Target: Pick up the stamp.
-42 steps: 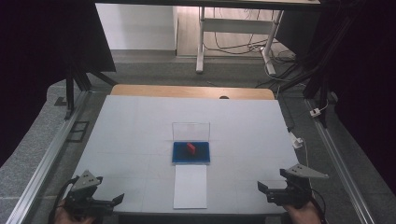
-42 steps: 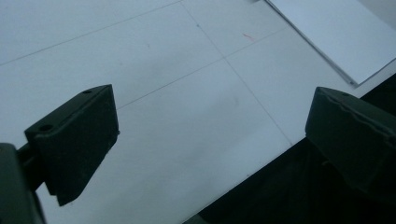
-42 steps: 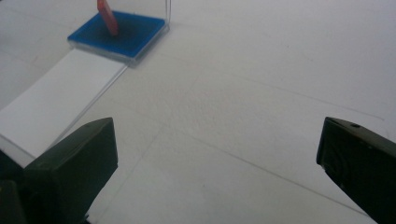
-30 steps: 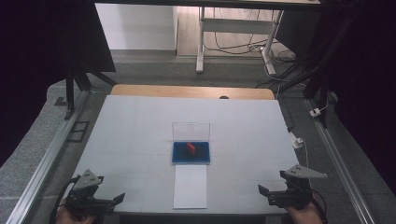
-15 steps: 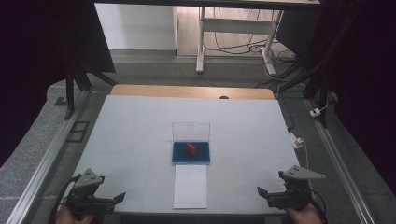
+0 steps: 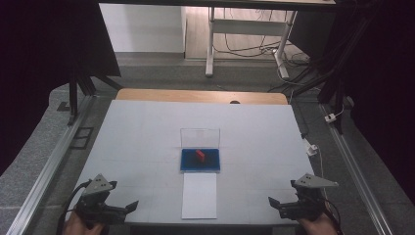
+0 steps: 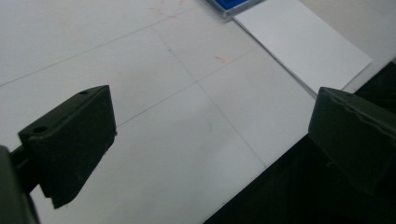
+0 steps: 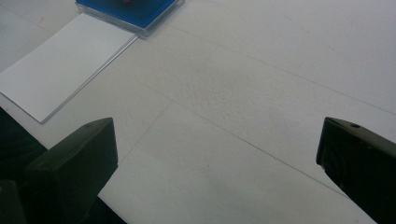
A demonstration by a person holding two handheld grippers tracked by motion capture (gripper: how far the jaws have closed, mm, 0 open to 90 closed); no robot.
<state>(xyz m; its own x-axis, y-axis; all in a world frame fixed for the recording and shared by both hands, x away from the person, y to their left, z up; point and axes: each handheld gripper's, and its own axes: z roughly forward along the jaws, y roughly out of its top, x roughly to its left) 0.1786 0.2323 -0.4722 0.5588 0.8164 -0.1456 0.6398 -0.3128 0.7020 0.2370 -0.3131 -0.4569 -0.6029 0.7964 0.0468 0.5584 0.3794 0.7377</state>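
Clear plastic box (image 6: 200, 152) with its red piece (image 6: 200, 154) sits far from your gaping, empty left gripper (image 6: 128, 207) and right gripper (image 6: 274, 204), the left's jaws just widened; a rushed reach could shove it.

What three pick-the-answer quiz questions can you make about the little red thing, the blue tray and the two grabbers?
1. Where does the red thing lie?
A on the blue tray
B on the white sheet
C in a gripper

2. What colour is the tray?
A green
B blue
C yellow

3. How do the left gripper and right gripper stand?
A both open, holding nothing
B both clamped on the tray
C one holds the sheet

Answers: 1 A, it sits mid-tray; 2 B, the tray shows bright blue; 3 A, jaws stand wide apart over bare table.
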